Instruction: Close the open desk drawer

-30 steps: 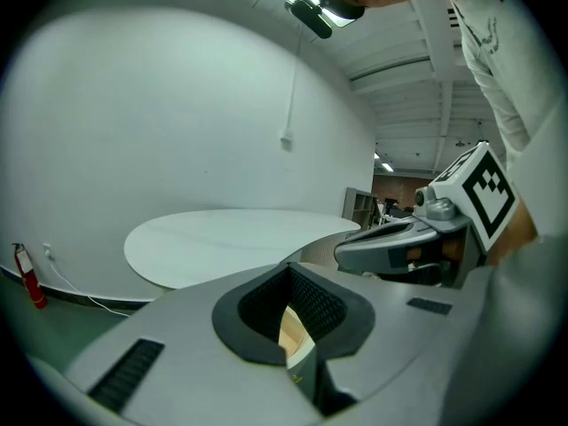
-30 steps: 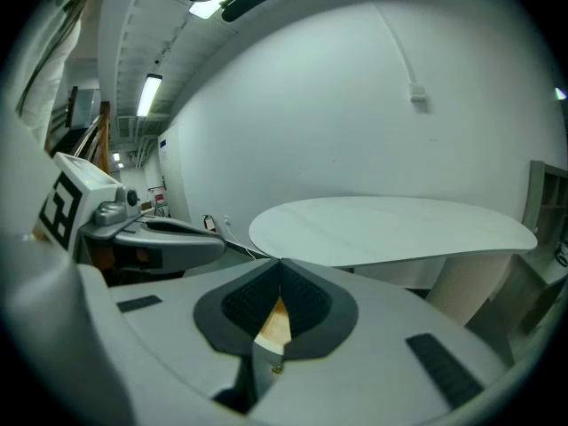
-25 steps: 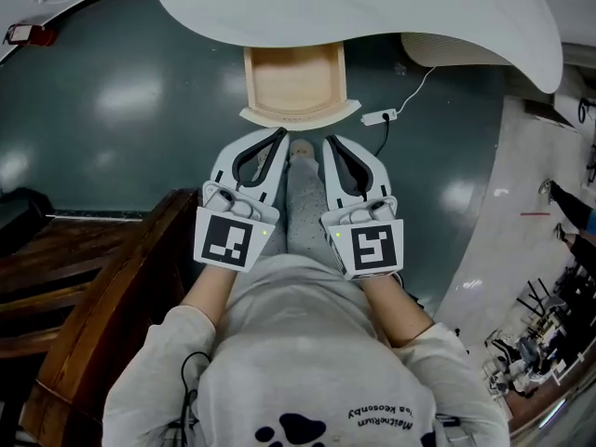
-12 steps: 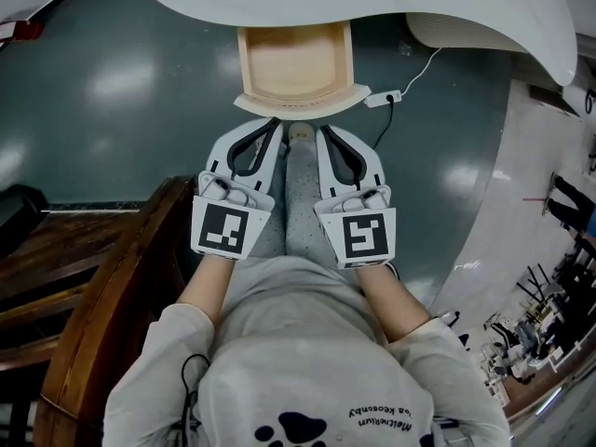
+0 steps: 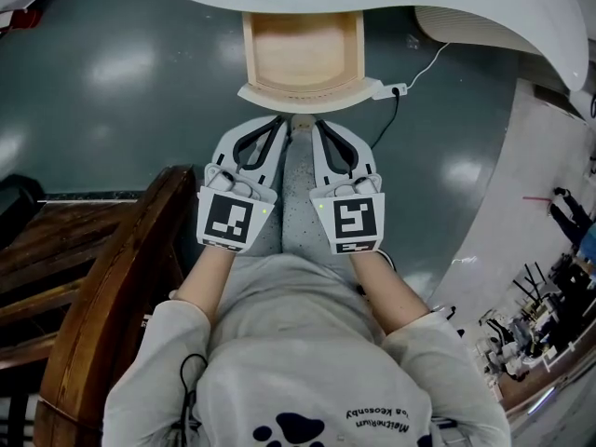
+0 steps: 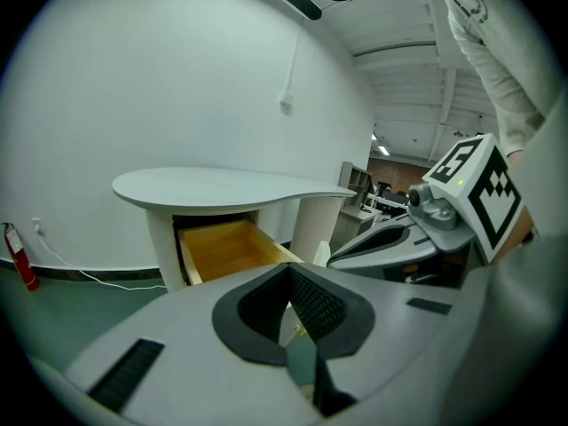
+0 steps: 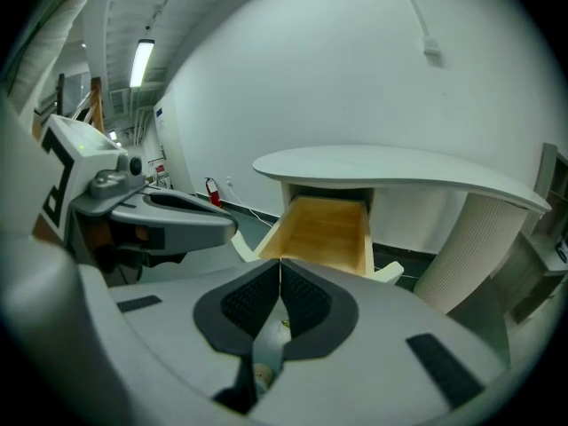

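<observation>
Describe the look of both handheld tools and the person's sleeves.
The left tool and right tool have pale grey, curved shells tapering to a point, with black textured pads lining a teardrop opening. Each carries a white cube with a black square marker and a small green light. The sleeves are light grey.

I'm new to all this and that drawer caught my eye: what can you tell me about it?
The drawer is a light wooden box, bare inside, with a white curved front panel wider than the box. It stands pulled well out from under the white desk top, level. The left tool and right tool, both shut, seem just short of it.
</observation>
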`<control>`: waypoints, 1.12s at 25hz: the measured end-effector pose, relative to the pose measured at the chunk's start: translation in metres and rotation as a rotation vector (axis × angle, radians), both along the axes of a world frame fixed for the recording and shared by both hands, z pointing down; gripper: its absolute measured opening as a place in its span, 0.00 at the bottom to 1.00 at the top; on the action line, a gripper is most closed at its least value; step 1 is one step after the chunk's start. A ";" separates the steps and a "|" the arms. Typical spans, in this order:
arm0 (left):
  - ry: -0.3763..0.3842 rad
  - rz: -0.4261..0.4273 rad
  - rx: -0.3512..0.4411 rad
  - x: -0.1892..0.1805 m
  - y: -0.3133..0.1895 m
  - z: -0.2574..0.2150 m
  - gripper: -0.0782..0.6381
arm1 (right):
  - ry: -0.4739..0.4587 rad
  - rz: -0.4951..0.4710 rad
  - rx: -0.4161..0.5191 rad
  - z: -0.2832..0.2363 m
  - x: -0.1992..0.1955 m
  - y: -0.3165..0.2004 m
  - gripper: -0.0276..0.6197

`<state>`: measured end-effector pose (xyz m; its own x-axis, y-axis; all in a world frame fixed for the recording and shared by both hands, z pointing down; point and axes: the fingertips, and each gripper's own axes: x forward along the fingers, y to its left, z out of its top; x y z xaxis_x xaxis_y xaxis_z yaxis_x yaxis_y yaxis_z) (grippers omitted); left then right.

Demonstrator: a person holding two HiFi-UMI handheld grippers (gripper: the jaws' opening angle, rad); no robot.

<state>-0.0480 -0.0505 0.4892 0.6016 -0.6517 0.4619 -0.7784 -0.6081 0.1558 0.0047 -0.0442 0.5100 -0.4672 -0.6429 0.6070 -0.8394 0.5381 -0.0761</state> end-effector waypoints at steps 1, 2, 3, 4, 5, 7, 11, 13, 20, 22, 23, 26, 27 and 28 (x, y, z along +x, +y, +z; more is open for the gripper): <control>-0.002 0.000 -0.007 -0.001 0.001 0.004 0.12 | 0.008 -0.001 -0.012 0.006 0.000 0.001 0.07; -0.003 0.000 -0.012 -0.002 0.002 0.007 0.12 | 0.016 -0.002 -0.024 0.012 0.001 0.002 0.07; -0.002 0.001 -0.016 -0.002 0.002 0.010 0.12 | 0.023 -0.003 -0.035 0.017 0.002 0.003 0.07; -0.004 0.007 -0.020 -0.002 0.003 0.013 0.12 | 0.029 -0.002 -0.047 0.021 0.003 0.004 0.07; -0.007 0.014 -0.026 -0.001 0.004 0.017 0.12 | 0.034 -0.001 -0.058 0.025 0.003 0.005 0.07; 0.000 0.021 -0.044 0.001 0.006 0.023 0.12 | 0.045 0.005 -0.079 0.034 0.005 0.007 0.07; 0.017 0.025 -0.074 0.005 0.010 0.033 0.12 | 0.049 0.027 -0.127 0.051 0.005 0.010 0.07; 0.018 0.028 -0.085 0.007 0.012 0.038 0.12 | 0.054 0.025 -0.140 0.059 0.004 0.011 0.07; 0.018 0.031 -0.113 0.005 0.012 0.051 0.12 | 0.049 0.061 -0.200 0.091 0.006 0.007 0.07; 0.009 0.033 -0.119 0.002 0.012 0.054 0.12 | 0.065 0.065 -0.217 0.099 0.007 0.007 0.07; 0.007 0.034 -0.123 0.001 0.012 0.056 0.12 | 0.070 0.066 -0.225 0.103 0.007 0.007 0.07; 0.001 0.040 -0.129 0.000 0.012 0.061 0.12 | 0.082 0.069 -0.242 0.114 0.008 0.009 0.07; -0.001 0.041 -0.130 0.000 0.012 0.063 0.12 | 0.088 0.071 -0.246 0.118 0.009 0.009 0.07; -0.004 0.042 -0.130 -0.001 0.012 0.064 0.12 | 0.093 0.072 -0.252 0.122 0.009 0.009 0.08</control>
<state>-0.0486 -0.0381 0.5535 0.6249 -0.5606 0.5434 -0.7537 -0.6147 0.2326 0.0136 -0.0349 0.6318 -0.3599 -0.4959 0.7903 -0.8847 0.4503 -0.1203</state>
